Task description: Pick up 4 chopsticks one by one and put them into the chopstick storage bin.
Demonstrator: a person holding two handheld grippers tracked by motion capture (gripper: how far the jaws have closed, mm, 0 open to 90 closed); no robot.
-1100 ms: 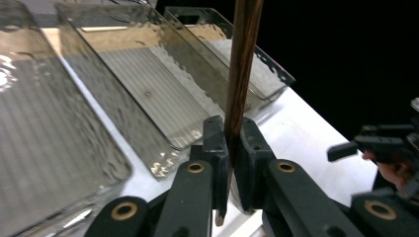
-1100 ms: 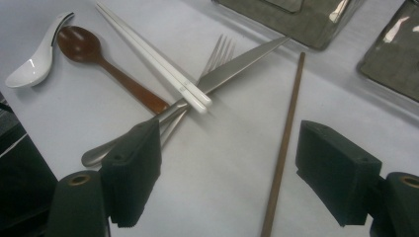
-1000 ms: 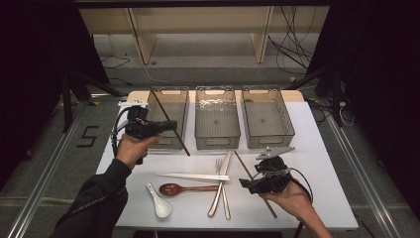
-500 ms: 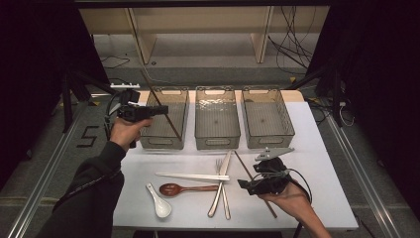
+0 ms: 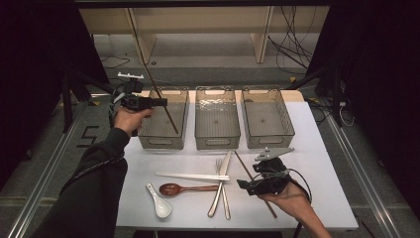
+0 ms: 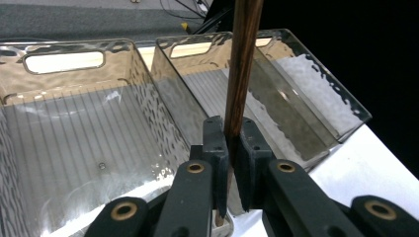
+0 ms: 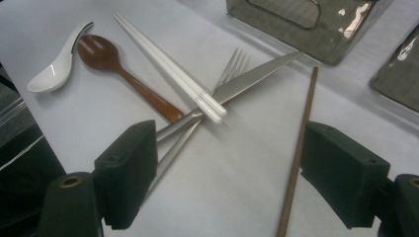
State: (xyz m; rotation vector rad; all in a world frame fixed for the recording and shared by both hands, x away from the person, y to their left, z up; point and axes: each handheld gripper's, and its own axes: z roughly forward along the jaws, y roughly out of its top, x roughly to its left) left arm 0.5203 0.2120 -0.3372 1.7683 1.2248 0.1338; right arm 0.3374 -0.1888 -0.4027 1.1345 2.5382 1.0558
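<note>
**Dark chopstick held over the left bin**

Clamped between the jaws of the left gripper (image 5: 161, 102): a dark wooden chopstick (image 5: 159, 95), tilted, its lower end down inside the left clear bin (image 5: 143, 133) and its upper end rising past the bin's far rim. Seen up close in the left gripper view, jaws of the left gripper (image 6: 231, 148) pressed tight on the chopstick (image 6: 243, 64), with ribbed bin walls behind. Left hand (image 5: 130, 118) raised at the bin's left side.

Lower down, near the front right of the white tabletop (image 5: 322, 148), the right gripper (image 5: 241, 185) resting in the right hand (image 5: 287, 196), jaws spread wide apart and gripping nothing. Lying between those open jaws in the right gripper view, flat on the tabletop: a second dark chopstick (image 7: 300, 148).

Just left of it, a crossed heap of cutlery: steel knife (image 7: 247, 79), fork (image 7: 232, 66), and a pair of white chopsticks (image 7: 168, 69) laid over them. Beside these, a brown wooden spoon (image 7: 104, 54) and a white ceramic soup spoon (image 7: 57, 66), close together.

Two more clear bins, middle (image 5: 217, 140) and right (image 5: 287, 131), in a row with the first.
</note>
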